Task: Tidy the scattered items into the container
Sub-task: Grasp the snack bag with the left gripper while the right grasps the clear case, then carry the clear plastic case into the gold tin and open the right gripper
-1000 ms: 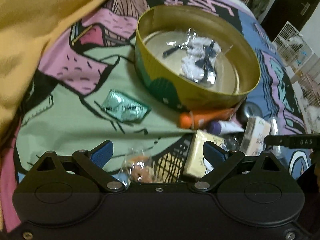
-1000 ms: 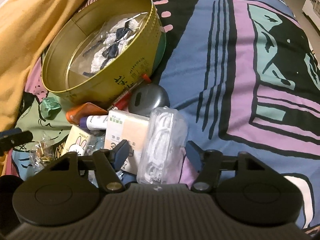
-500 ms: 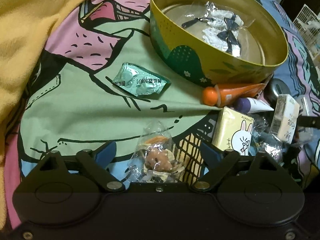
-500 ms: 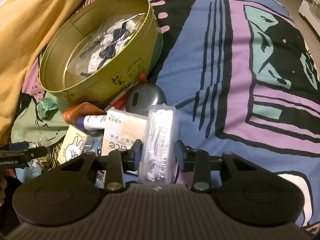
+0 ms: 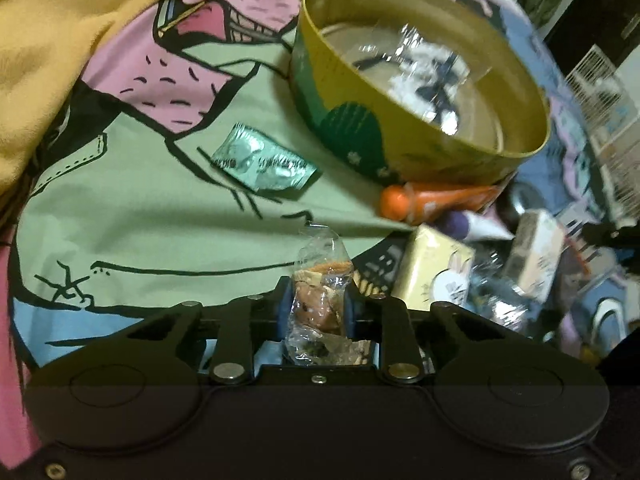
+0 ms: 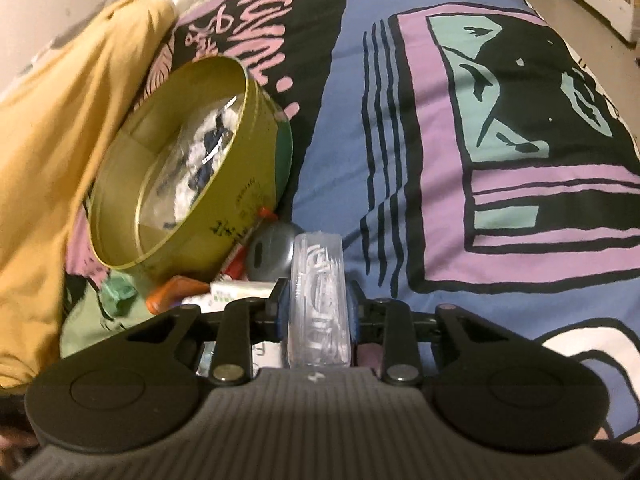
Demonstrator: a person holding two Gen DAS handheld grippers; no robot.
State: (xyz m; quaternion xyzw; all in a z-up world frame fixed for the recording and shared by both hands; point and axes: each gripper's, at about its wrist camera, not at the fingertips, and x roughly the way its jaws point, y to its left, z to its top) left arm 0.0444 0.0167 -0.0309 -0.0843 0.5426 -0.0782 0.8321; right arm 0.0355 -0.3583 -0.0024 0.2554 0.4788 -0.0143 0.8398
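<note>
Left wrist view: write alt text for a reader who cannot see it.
The left gripper is closing its fingers on a clear snack packet above a patterned bedspread. Beyond sits a round yellow tin holding a clear bag, with a green foil sachet left of it and an orange tube at its base.

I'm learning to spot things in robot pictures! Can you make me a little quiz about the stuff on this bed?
1. True or false: the round tin is empty.
2. What is the left gripper closing on?
A. the green foil packet
B. the clear snack bag
C. the orange tube
3. Fill in: the right gripper is shut on a clear ____ packet with something white inside.

Key
1. False: a clear bag with something white and dark lies in it.
2. B
3. plastic
</note>
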